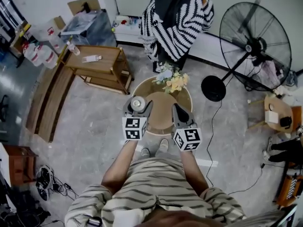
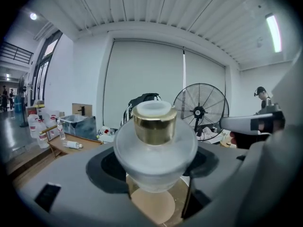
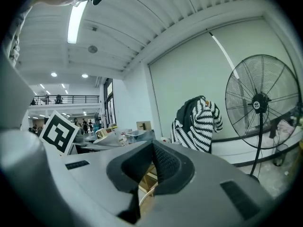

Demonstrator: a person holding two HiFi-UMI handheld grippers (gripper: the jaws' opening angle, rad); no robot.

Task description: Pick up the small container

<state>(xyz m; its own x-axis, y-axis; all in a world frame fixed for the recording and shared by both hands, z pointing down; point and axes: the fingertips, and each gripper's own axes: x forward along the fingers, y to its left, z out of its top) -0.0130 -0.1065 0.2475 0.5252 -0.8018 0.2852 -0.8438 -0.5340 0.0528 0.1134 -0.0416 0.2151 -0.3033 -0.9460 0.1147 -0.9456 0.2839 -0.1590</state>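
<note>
The small container is a frosted glass jar with a gold collar and a white lid. My left gripper is shut on its wide body and holds it upright, well above the round wooden table. In the head view the small container sits between the left gripper's jaws, over the near left part of the table. To its right, at about the same height, my right gripper is shut with nothing in it. Its own view shows the right gripper's dark pads meeting.
A bunch of flowers stands at the table's far side. Behind it a striped garment hangs over a chair, with a large standing fan to the right. A low wooden table with a bottle stands at the left, a small side table at the right.
</note>
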